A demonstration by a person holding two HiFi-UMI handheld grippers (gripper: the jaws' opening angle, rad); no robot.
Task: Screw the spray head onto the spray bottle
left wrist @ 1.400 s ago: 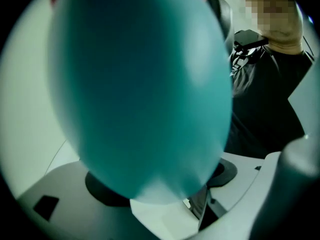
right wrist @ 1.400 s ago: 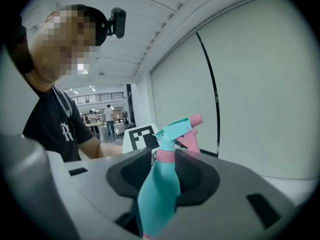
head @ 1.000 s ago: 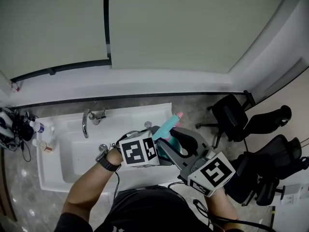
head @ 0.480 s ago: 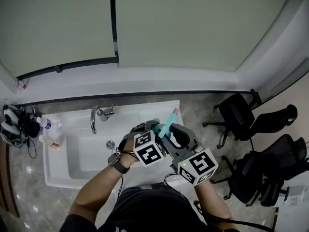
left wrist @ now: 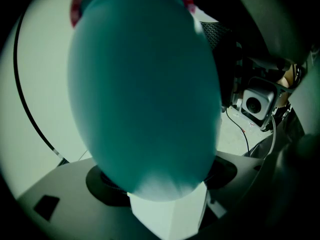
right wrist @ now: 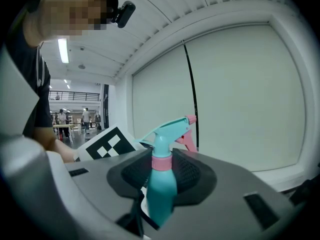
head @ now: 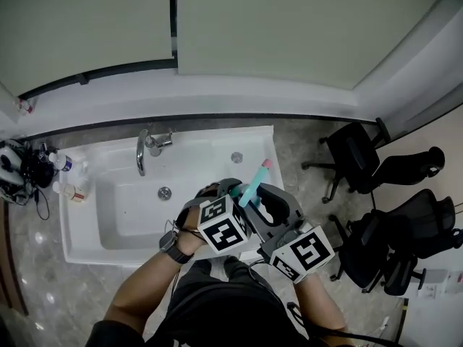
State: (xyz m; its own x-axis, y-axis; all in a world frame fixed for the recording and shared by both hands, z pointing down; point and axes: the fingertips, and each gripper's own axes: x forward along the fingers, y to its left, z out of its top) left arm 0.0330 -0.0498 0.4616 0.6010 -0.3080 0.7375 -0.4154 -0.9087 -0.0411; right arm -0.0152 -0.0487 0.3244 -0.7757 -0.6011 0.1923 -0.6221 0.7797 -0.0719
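Teal, pink-collared spray bottle [right wrist: 161, 196], head [right wrist: 167, 129] on; left gripper [left wrist: 165, 184] and right gripper [right wrist: 162, 176] clamp it.

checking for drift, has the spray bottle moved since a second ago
Yes: the spray bottle has shifted toward the person, away from the sink's far right corner.

Free room: over the sink basin [head: 123, 219], left of the spray bottle [head: 252, 186]. Obstacles: faucet [head: 142, 157] arching over the far rim; small bottles [head: 61, 163] on the left ledge; office chairs [head: 354, 166] on the right; wall [head: 289, 35] along the far side.
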